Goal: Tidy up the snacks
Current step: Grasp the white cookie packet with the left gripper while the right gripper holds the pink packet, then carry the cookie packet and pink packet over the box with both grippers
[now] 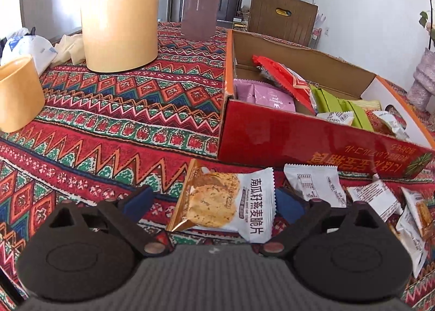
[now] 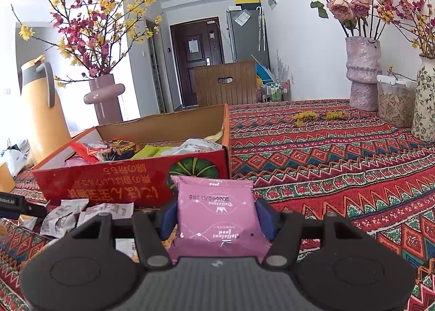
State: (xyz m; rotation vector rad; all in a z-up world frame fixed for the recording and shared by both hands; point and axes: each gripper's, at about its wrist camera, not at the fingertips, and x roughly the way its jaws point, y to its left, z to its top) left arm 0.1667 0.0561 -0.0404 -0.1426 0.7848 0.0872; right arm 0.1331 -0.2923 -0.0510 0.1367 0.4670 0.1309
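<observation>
On the patterned red tablecloth (image 1: 114, 126), just in front of the red cardboard box (image 1: 285, 134), we have an oat crisp packet (image 1: 225, 199) lying flat between the spread jaws of our left gripper (image 1: 217, 199); its blue fingers (image 1: 137, 199) stand clear of the wrapper on both sides, so nothing is gripped. More white snack packets (image 1: 375, 199) lie scattered to its right. Our right gripper (image 2: 216, 216) is clamped on a pink snack packet (image 2: 217, 213), both pads pressing its sides, held before the box's front wall. Inside the box we see red, pink and green packets.
</observation>
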